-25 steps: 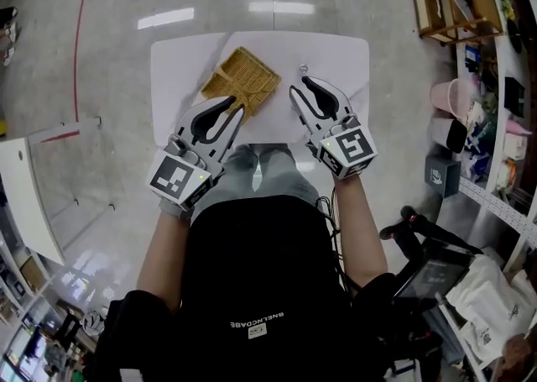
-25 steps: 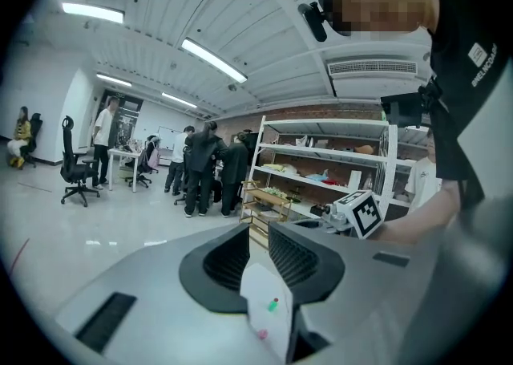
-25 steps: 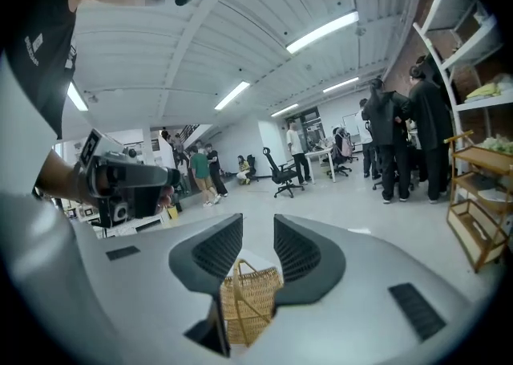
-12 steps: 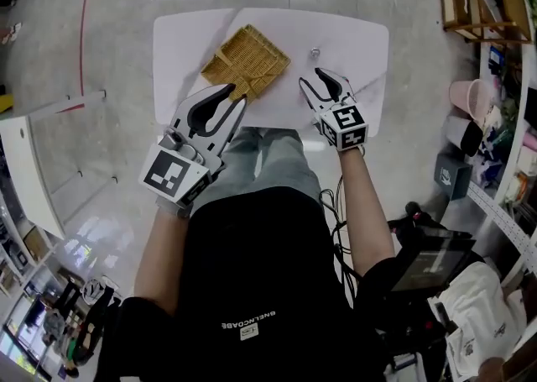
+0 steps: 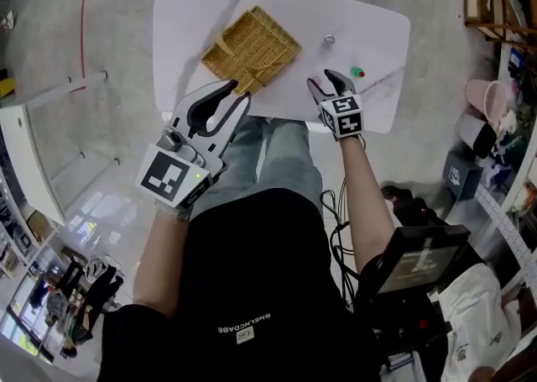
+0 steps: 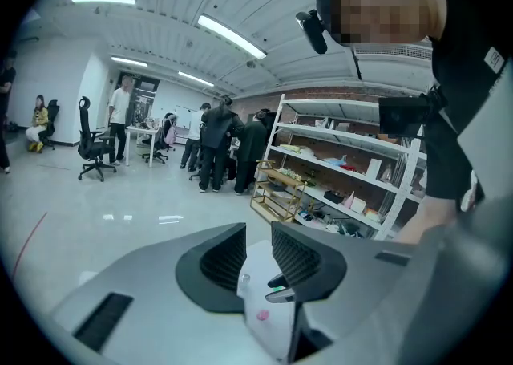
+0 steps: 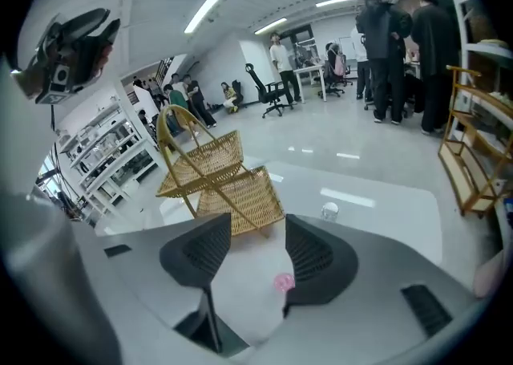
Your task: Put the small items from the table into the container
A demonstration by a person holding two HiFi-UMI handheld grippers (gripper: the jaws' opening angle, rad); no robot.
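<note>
On the white desk, the wicker basket lies toward 10 o'clock from the middle. The right hand-held gripper points down at the desk, its jaws opening. A small pink item lies on the desk between them, ungripped. A small clear item sits at its 12 o'clock and a small green item at its 2 o'clock. The left hand-held gripper, at the basket's 6 o'clock, has its jaws apart and empty.
</note>
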